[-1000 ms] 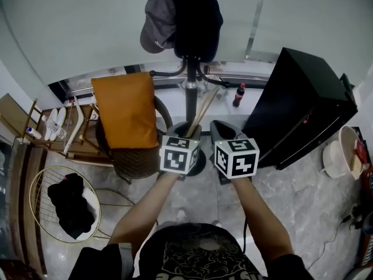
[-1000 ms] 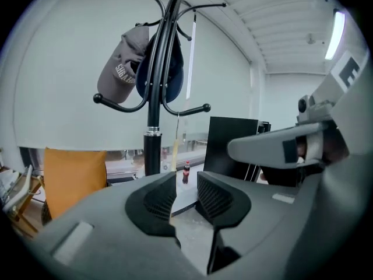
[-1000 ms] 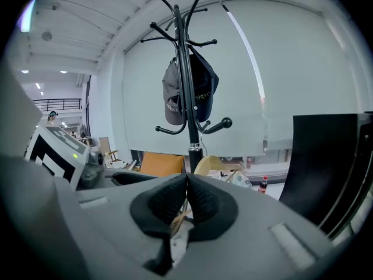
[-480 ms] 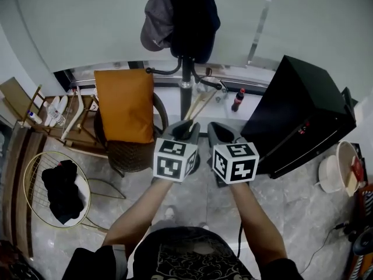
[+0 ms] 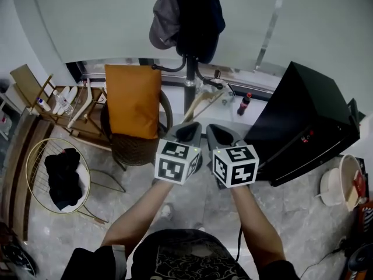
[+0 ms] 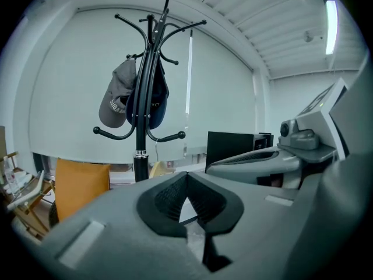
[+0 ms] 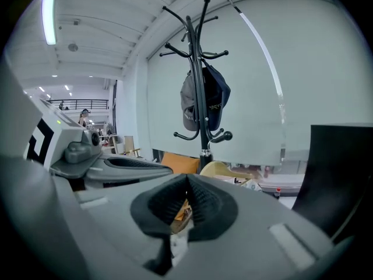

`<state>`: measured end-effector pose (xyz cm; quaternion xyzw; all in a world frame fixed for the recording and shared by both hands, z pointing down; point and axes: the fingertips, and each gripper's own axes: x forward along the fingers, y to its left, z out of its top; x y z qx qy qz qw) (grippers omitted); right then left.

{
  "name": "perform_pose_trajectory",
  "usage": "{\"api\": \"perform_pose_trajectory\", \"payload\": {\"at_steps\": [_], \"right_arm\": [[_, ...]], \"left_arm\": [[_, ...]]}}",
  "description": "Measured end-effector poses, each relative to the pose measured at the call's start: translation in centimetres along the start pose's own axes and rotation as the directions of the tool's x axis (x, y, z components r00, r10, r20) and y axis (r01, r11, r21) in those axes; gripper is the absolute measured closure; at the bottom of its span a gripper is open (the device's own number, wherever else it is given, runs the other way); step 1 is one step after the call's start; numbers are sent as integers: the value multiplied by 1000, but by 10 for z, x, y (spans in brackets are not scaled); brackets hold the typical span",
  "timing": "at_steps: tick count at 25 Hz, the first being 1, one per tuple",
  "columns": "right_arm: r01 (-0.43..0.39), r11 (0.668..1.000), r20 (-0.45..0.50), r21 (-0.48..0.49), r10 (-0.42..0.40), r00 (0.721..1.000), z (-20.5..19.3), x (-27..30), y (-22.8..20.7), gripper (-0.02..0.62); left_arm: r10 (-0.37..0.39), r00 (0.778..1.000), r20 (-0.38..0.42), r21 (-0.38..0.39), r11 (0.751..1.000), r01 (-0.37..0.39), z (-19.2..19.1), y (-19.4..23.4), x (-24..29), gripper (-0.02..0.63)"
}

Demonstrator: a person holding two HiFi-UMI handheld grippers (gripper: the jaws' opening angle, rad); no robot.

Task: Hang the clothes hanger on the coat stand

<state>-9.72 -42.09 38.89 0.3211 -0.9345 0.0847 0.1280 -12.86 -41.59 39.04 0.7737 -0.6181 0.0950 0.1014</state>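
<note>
Left gripper (image 6: 187, 177): one. Its jaws have just been closing and now meet at the tips, with nothing between them.
Right gripper (image 7: 187, 175): one. The jaws are together at the tips and grip nothing. It sits just beside the left gripper without touching it.
Marker cubes: two, one on each gripper, side by side in the head view.
Forearms: two, both bare, reaching forward from the bottom of the head view.
Coat stand (image 5: 189, 95): one. It has a black pole with curved arms at the top and a second set lower down, and stands straight ahead of both grippers.
Clothes hanger (image 5: 204, 105): one, pale wood with a thin wire hook. It appears to hang tilted from a lower arm of the stand, just right of the pole, clear of both grippers.
Caps: two on the upper arms, a grey cap (image 5: 165, 19) and a dark cap (image 5: 201, 17), touching each other.
Orange cushion (image 5: 133, 101): one, upright on the chair.
Wicker chair (image 5: 135, 151): one, left of the pole.
Black cabinet (image 5: 297, 121): one, right of the stand.
Bottle (image 5: 245, 104): one, dark with a red cap, between the stand and the cabinet.
Round wire basket (image 5: 41, 153): one, on the floor at far left.
Black cloth (image 5: 63, 177): one, lying in the basket.
</note>
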Motion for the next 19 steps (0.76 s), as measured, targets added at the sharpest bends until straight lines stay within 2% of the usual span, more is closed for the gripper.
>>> {"api": "perform_pose_trajectory", "payload": {"at_steps": [12, 19], "right_arm": [[-23, 1000, 12, -19, 23, 1000, 3, 0, 1, 595], [-19, 1000, 18, -19, 20, 1000, 7, 3, 2, 595]], "left_arm": [[22, 1000, 4, 5, 1000, -22, -1, 2, -2, 600], [10, 1000, 6, 7, 1000, -10, 1, 2, -1, 600]]}}
